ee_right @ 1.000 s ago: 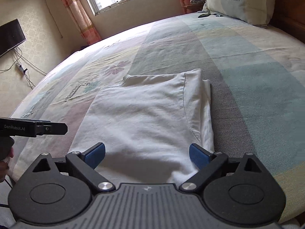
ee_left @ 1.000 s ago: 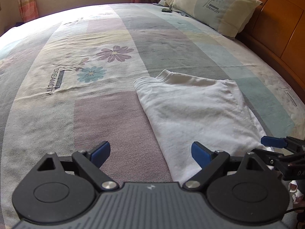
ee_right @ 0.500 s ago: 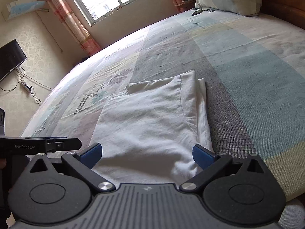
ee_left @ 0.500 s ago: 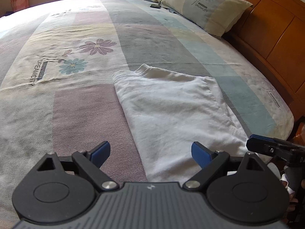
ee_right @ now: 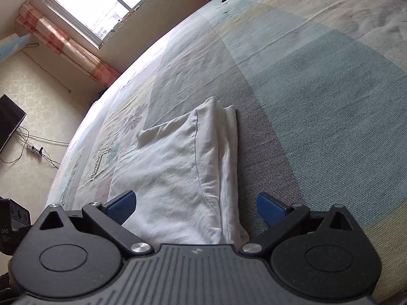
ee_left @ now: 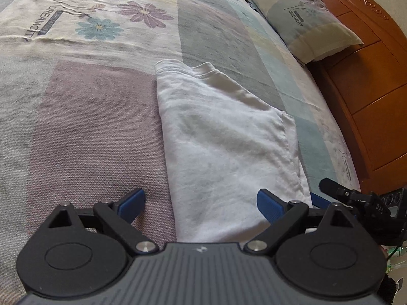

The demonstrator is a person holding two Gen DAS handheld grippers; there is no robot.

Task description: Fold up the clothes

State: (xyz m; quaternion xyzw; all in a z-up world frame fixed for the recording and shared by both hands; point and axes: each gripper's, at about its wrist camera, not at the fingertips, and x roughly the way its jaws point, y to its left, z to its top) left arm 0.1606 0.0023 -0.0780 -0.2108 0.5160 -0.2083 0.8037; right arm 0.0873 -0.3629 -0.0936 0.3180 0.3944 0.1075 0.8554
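Your white cotton garment (ee_left: 223, 147) lies partly folded on the patchwork bed cover (ee_left: 96, 117). Left hand-held gripper (ee_left: 201, 202) and right hand-held gripper (ee_right: 195, 204) are both spread, empty, at its near edge. Next: pinch both near corners, fold away.

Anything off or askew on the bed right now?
Mostly tidy. The white garment lies folded flat on the bedspread, but its right-side layers aren't flush: a lower strip sticks out past the top fold.

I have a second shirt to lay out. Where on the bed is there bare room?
Bare bedspread lies left of the white folded garment, up to the flower print, and right of it in the right wrist view. Near the pillow it is crowded.
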